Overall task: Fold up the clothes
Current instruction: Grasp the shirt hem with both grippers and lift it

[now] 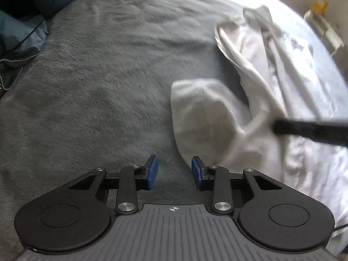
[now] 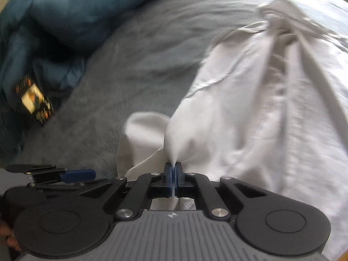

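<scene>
My right hand-held gripper (image 2: 173,175) is pinched tight on a fold of the white shirt (image 2: 250,100), which lies rumpled on the grey bed (image 1: 97,76). My left hand-held gripper (image 1: 174,175) hangs wide apart beside it, holding nothing.

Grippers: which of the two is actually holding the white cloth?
The right gripper: its blue pads are shut on a pinch of the white garment. The left gripper is open, with only the grey blanket between its pads.
</scene>
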`<state>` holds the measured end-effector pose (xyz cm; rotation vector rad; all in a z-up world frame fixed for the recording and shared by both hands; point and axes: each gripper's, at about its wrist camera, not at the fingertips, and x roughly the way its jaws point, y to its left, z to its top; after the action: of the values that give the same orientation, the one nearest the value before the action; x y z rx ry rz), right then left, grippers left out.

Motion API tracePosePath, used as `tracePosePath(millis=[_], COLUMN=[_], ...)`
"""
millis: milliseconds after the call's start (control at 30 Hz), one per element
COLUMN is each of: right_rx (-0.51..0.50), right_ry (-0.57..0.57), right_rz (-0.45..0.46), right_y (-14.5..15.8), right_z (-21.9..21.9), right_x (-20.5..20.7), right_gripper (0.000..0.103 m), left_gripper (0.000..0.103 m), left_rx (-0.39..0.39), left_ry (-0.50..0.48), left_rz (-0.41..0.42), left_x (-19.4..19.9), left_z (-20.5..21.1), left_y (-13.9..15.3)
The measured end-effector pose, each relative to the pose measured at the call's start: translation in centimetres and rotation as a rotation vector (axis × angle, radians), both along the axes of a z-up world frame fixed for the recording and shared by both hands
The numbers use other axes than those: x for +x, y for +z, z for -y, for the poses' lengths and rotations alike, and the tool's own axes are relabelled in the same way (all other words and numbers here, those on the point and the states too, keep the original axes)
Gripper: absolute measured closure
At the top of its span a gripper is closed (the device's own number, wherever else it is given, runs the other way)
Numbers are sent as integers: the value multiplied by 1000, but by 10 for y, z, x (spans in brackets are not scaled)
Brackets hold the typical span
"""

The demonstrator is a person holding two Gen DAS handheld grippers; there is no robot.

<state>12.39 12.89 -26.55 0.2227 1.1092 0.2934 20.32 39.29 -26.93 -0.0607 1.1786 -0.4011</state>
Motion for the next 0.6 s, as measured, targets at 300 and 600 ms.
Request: tracePosePath(millis=[300, 600], right_rx=[123, 236], right_ry=[-283, -546], right_rz=[-42, -100], right_y=[11, -19], right_z=[118, 187], right_x=[-22, -37], right_gripper=[101, 101], left_gripper=[48, 102], left_rx=[-2, 96], left_ry=[-99, -65], left_rz=[15, 132], left_x=[42, 62], left_z=[42, 70], left_y=[-17, -17])
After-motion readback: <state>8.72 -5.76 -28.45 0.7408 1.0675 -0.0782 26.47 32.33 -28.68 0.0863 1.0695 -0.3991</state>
